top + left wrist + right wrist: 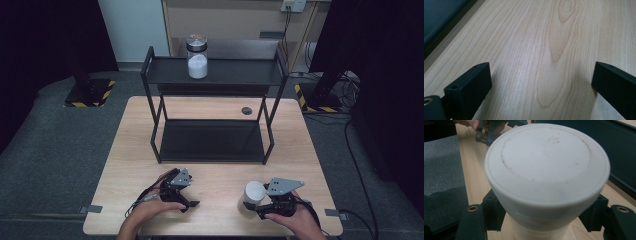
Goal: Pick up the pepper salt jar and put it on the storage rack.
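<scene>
Your white jar point(547, 177) sits at the table's near right edge, clamped between the jaws of your right gripper point(267, 204); its lid is smooth, round, matte plastic with faint brown scuffs, the body below seemingly paler. You look to be at the grasp step, so next lift it straight up, probably toward the black metal shelf point(215, 72) where a glass jar point(197, 56) of white powder stands. Your left gripper point(187, 200) rests spread wide over bare grained wood point(554, 45)

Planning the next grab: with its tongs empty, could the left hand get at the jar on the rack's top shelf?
Probably yes. The left tongs are open and empty, the jar stands alone on the open top shelf, and nothing lies between, though it's a long reach.
</scene>
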The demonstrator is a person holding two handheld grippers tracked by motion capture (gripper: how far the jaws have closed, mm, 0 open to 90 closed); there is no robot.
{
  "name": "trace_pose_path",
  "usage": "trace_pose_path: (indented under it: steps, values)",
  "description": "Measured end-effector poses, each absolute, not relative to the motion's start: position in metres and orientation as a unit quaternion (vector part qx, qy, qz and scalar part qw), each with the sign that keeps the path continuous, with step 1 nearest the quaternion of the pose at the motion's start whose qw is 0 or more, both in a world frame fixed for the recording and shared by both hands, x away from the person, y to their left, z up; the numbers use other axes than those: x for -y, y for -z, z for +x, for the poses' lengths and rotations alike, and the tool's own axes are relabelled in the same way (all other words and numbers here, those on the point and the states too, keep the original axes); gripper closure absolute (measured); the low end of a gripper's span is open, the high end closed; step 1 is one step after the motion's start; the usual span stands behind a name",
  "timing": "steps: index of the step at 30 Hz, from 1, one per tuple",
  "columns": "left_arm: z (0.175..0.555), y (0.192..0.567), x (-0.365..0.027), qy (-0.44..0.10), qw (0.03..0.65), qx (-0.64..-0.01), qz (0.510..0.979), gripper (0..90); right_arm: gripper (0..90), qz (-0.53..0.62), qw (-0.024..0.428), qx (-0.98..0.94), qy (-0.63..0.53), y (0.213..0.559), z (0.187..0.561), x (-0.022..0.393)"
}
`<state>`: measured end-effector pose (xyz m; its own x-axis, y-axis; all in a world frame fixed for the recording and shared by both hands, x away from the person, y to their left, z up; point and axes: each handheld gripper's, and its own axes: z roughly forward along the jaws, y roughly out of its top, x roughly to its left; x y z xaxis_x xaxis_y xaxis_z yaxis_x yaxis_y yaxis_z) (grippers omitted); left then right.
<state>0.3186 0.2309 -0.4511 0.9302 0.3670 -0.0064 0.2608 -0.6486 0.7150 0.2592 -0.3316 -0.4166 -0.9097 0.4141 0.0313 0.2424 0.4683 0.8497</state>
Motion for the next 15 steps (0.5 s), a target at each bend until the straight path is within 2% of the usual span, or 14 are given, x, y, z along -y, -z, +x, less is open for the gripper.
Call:
trace_pose_path:
  steps: [15]
  values:
    - [0.3181,0.4519,-0.2315,-0.069,0.384,-0.176,0.904,1.6,35.6,0.193,0.099,-0.845,-0.488,0.4207,0.255,0.3337]
